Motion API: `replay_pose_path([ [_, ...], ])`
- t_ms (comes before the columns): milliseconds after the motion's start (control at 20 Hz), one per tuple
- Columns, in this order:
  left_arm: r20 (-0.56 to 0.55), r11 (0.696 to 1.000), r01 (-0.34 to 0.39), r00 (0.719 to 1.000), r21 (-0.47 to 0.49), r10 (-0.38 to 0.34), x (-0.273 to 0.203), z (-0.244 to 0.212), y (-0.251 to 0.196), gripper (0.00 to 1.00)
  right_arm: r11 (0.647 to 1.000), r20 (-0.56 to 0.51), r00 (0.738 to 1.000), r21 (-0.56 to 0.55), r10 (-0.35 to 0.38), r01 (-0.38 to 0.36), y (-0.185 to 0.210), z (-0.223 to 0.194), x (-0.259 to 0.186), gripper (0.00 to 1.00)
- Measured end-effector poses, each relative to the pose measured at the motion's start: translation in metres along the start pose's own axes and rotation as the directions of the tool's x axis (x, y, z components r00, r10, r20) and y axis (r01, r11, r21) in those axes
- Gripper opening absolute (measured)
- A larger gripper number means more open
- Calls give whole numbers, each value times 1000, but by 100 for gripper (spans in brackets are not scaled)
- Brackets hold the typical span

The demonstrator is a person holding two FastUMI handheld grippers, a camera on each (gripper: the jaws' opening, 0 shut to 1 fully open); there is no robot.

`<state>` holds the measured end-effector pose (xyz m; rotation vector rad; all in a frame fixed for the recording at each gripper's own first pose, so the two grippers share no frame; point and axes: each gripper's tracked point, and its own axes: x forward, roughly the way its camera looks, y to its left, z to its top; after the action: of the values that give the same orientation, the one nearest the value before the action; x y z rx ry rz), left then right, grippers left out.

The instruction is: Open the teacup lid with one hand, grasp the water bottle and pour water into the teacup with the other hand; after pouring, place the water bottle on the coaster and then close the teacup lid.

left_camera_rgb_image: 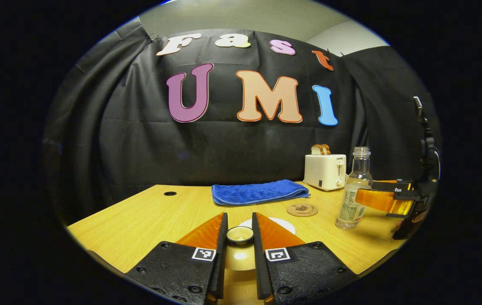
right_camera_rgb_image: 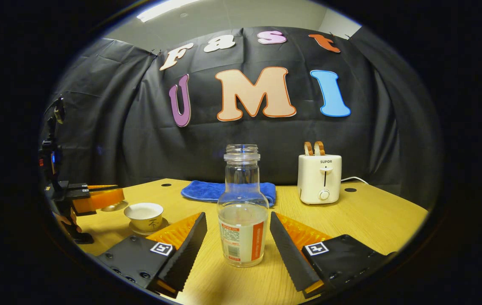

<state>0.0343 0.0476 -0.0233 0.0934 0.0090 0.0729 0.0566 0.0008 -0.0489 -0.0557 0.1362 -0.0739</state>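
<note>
Water bottle (right_camera_rgb_image: 242,212): stood upright on the tabletop (right_camera_rgb_image: 376,220), long axis vertical, open mouth pointing up, no cap; clear glass with a label round the lower body; a little liquid in it.
Right hand-held gripper (right_camera_rgb_image: 237,237): fingers spread apart, one on either side of the water bottle's lower body — a gap showed on both sides, neither finger touching it. In the left gripper view it (left_camera_rgb_image: 357,198) reached in from the right, level with the bottle's label.
Left hand-held gripper (left_camera_rgb_image: 239,235): fingers close to either side of the lid's knob; whether they pressed on it could not be told.
Teacup lid (left_camera_rgb_image: 239,234): held up above the tabletop between those fingers, knob upward; in the right gripper view it hung under the left hand-held gripper (right_camera_rgb_image: 116,199), above and to the left of the cup.
Teacup (right_camera_rgb_image: 143,213): uncovered, upright on its saucer (right_camera_rgb_image: 139,230), left of the water bottle.
Coaster (left_camera_rgb_image: 302,209): round, flat on the tabletop, bare — between teacup and water bottle, just before the blue cloth.
Blue cloth (left_camera_rgb_image: 260,191): folded, lying at the back.
Toaster (right_camera_rgb_image: 319,178): right rear, two slices of bread in the slots.
</note>
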Motion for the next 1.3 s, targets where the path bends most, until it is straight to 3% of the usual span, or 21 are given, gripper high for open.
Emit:
replay_pose_path([
  [350,1,999,-50,999,-1,50,-11,0,24,28,1000,-116,993,4,18,-18,2,-19,26,93],
  [450,1,998,-66,998,-1,66,-13,-1,33,28,1000,-130,991,-5,10,-11,1,-23,26,99],
  [650,-1,995,-103,995,-1,103,-14,-1,48,27,1000,-142,990,-20,6,-9,0,-23,35,80],
  [950,0,991,-130,991,0,130,-14,-1,56,28,998,-145,989,-57,-38,30,-12,-23,38,76],
  [1150,-1,990,-143,990,0,143,-15,-3,58,28,996,-144,989,-90,-34,21,-14,6,33,77],
  [1300,-2,987,-159,987,-1,159,-17,-2,62,28,978,-106,992,-203,-64,41,-18,39,31,77],
])
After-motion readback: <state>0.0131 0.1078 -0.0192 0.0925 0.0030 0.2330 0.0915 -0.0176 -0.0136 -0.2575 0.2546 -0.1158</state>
